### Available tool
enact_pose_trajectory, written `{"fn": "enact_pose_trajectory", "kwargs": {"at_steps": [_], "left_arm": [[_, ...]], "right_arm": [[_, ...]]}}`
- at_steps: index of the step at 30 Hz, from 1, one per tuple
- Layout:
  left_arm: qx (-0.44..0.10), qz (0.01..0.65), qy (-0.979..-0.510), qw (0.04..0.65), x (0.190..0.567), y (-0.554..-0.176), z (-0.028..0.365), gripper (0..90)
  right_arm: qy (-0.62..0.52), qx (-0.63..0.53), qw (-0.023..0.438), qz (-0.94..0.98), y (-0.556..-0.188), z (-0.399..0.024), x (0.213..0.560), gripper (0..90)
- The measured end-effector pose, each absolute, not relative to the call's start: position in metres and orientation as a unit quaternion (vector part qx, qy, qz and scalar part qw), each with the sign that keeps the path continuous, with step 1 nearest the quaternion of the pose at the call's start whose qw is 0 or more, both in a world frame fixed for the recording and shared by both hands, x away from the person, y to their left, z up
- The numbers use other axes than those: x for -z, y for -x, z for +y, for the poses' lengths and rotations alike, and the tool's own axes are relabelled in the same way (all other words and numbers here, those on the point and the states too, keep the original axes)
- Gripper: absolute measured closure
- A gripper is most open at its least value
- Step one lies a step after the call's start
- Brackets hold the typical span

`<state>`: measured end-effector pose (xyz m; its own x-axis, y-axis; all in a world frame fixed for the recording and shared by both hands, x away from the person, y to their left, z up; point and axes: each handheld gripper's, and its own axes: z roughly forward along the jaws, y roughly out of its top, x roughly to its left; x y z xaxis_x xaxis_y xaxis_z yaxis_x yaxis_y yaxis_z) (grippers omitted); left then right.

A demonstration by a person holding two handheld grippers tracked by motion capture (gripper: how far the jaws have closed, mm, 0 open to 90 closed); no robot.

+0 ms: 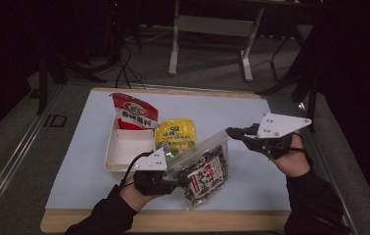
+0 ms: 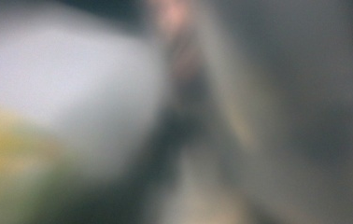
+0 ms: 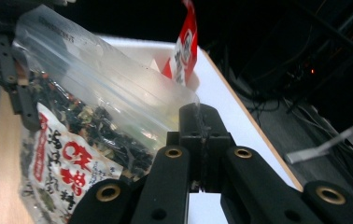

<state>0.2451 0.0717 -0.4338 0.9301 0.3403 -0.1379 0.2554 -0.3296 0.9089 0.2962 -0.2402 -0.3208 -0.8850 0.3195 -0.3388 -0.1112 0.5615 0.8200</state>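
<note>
Inspection of the white-topped bench (image 1: 251,117) is finding a clear plastic zip bag of dark dried seaweed mix with a red-and-white label (image 1: 203,171) being held above the near edge, between two grippers. The left hand-held gripper (image 1: 180,180) is clamping the bag's lower left side, at the filled part; its black jaws are drawn narrow on the plastic, with the grey three-cornered plate partly covering them in the high view. The left gripper view is giving nothing but blur: pale, yellow and grey patches, with no edge that can be identified. The right hand-held gripper (image 3: 201,122) is pinching the bag's clear upper corner, its two jaws pressed together on the film, as the right gripper view is showing close up. The bag is hanging tilted between the two grips, upper corner toward the right, and its lower end is cut off at the bottom of the right gripper view.

Behind the bag, a white rectangular tray (image 1: 119,152) is lying on the bench, with a red snack pouch (image 1: 134,112) leaning at its far end and a yellow snack packet (image 1: 174,137) just beside it, partly hidden by the bag. Print on all packets is too small to read. Surroundings are too dark to make out.
</note>
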Motion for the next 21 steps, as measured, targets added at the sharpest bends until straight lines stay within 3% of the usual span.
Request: {"fn": "enact_pose_trajectory", "kwargs": {"at_steps": [6,8,12,14,21], "left_arm": [[-0.052,0.187,-0.809,0.555,0.422,-0.244,0.074,76.1],[-0.051,0.188,-0.802,0.564,0.416,-0.246,0.077,76.2],[-0.062,0.183,-0.796,0.574,0.405,-0.247,0.081,76.4],[-0.075,0.183,-0.789,0.581,0.392,-0.247,0.087,76.3],[-0.094,0.185,-0.785,0.583,0.373,-0.245,0.1,76.4]], "right_arm": [[-0.072,-0.497,0.218,0.837,-0.298,-0.249,0.317,81.5],[-0.077,-0.498,0.215,0.836,-0.299,-0.252,0.318,70.9],[-0.091,-0.496,0.219,0.835,-0.301,-0.256,0.322,63.7],[-0.111,-0.501,0.218,0.83,-0.305,-0.262,0.329,54.8],[-0.147,-0.507,0.205,0.824,-0.313,-0.272,0.349,47.7]]}}
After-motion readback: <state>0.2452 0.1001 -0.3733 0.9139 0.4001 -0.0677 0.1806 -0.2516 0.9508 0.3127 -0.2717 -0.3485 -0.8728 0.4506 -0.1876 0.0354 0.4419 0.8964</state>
